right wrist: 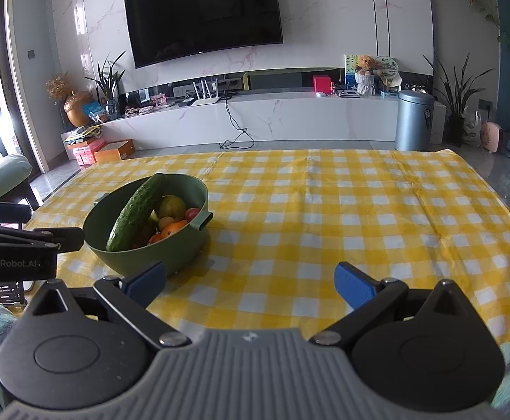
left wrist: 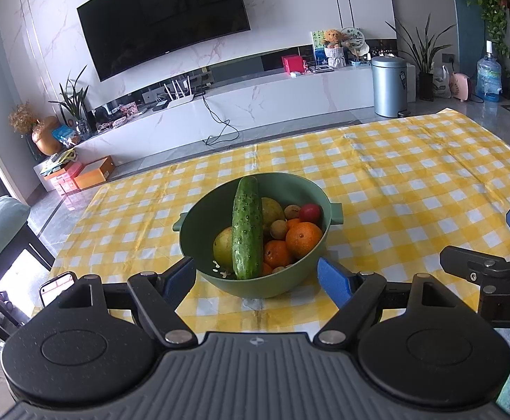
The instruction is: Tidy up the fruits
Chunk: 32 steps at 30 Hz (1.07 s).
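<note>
Resting on the yellow checked tablecloth (right wrist: 325,217), green bowl (left wrist: 255,281) holds cucumber (left wrist: 246,231), oranges (left wrist: 303,239), other fruit. Left gripper (left wrist: 256,280) just before bowl, jaws wide, empty. Right gripper (right wrist: 249,281) likewise spread, empty.
</note>
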Tool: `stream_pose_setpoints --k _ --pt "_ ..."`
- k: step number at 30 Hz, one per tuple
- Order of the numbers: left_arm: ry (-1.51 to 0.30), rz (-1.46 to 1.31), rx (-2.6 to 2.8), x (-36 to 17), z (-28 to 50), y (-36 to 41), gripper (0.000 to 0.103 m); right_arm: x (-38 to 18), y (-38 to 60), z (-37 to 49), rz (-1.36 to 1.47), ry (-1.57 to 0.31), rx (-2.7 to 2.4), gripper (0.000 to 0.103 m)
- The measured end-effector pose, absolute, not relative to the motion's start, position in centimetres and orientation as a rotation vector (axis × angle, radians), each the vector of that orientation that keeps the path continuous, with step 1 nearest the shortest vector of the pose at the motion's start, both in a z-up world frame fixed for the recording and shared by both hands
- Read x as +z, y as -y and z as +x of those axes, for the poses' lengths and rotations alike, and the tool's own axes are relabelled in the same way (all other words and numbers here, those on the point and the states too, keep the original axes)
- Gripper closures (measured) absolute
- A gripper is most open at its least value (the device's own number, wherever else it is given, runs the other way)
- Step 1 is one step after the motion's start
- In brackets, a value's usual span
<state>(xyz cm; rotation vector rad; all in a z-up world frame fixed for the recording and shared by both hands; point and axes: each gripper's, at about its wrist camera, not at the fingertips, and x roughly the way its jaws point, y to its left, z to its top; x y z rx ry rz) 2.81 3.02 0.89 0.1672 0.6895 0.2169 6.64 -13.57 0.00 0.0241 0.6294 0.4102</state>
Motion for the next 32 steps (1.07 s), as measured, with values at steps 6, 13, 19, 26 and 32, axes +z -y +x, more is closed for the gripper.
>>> stream_pose_setpoints --k 6,13,19,26,32 --pt "-0.692 0.169 0.218 0.69 2.71 -2.82 0.01 -0.45 13.71 6.87 0.04 -0.644 0.409 0.004" --pt "-0.691 0.168 0.216 0.55 2.64 -2.76 0.01 -0.55 13.8 6.93 0.046 -0.642 0.405 0.004" --pt "-0.69 0.176 0.217 0.53 2.55 -2.65 0.01 -0.54 13.82 6.93 0.047 -0.642 0.405 0.004" --pt "-0.682 0.18 0.21 0.64 2.34 -2.32 0.01 -0.48 13.93 6.84 0.054 -0.64 0.403 0.004" --pt "-0.673 0.192 0.206 0.86 2.09 -1.99 0.01 -0.49 13.94 6.86 0.054 -0.64 0.405 0.004"
